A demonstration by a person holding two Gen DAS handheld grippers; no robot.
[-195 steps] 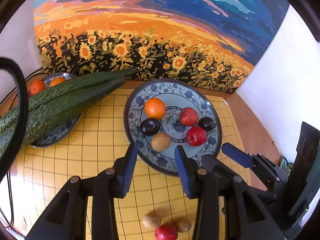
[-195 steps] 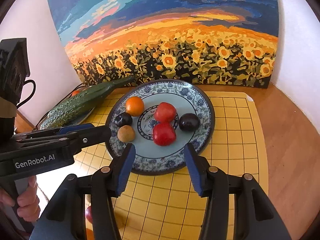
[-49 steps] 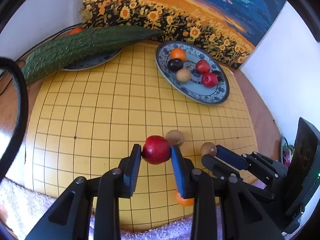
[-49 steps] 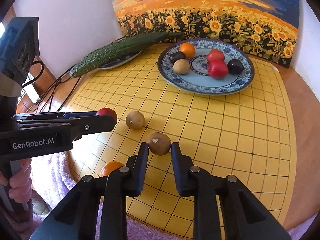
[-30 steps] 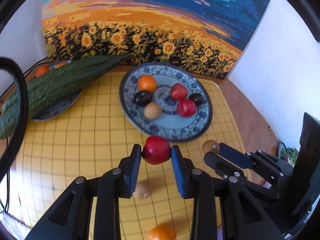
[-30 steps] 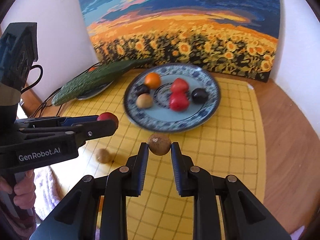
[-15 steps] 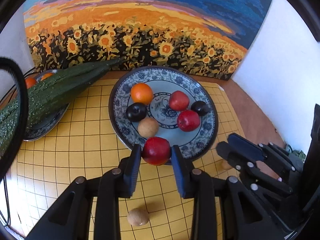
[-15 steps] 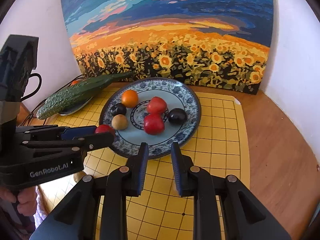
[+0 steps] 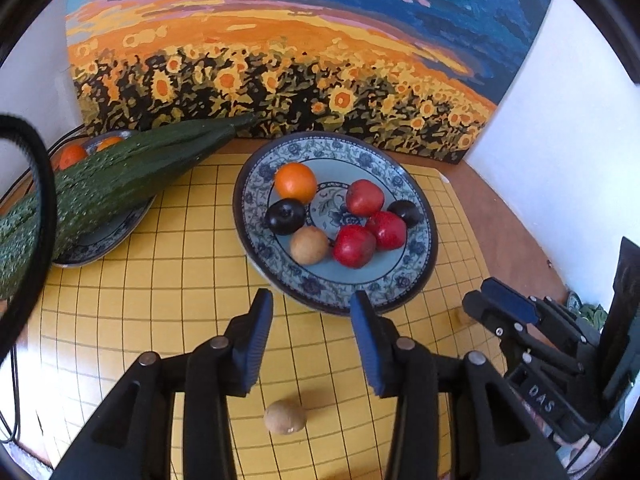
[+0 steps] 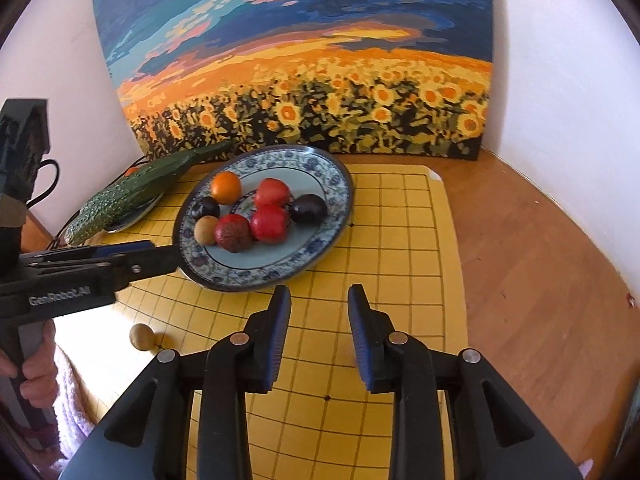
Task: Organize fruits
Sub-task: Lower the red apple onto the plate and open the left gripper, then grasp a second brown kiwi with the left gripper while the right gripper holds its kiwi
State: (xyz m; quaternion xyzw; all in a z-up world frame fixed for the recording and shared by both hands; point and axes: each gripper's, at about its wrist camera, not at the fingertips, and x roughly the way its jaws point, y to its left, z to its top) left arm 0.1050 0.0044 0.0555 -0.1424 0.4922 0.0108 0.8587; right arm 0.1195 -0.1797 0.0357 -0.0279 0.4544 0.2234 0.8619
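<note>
A blue-patterned plate [image 9: 416, 280] [image 10: 320, 248] holds an orange [image 9: 295, 182], two dark plums, a brown fruit [image 9: 309, 245] and three red fruits. One red fruit [image 9: 354, 246] lies at the plate's near side, just beyond my left gripper [image 9: 312, 316]. Its jaws are opening with nothing between them. My right gripper [image 10: 318, 320] hovers over the yellow mat [image 10: 400, 280] near the plate's front rim, its jaws opening and empty. Another brown fruit [image 9: 285, 417] [image 10: 142, 337] lies on the mat below the left gripper. A tan spot beside the right gripper's tip is too hidden to name.
At the left a second plate [image 9: 104, 236] carries a long bumpy green gourd [image 9: 120, 184] and small oranges. A sunflower painting [image 10: 312, 80] leans on the back wall. White walls close the corner. A hand [image 10: 36, 376] holds the left gripper's handle above a white towel.
The left jaws have spread and let go of the red fruit, which now lies on the plate. The right jaws, shut on a brown fruit a second ago, are empty and slightly parted.
</note>
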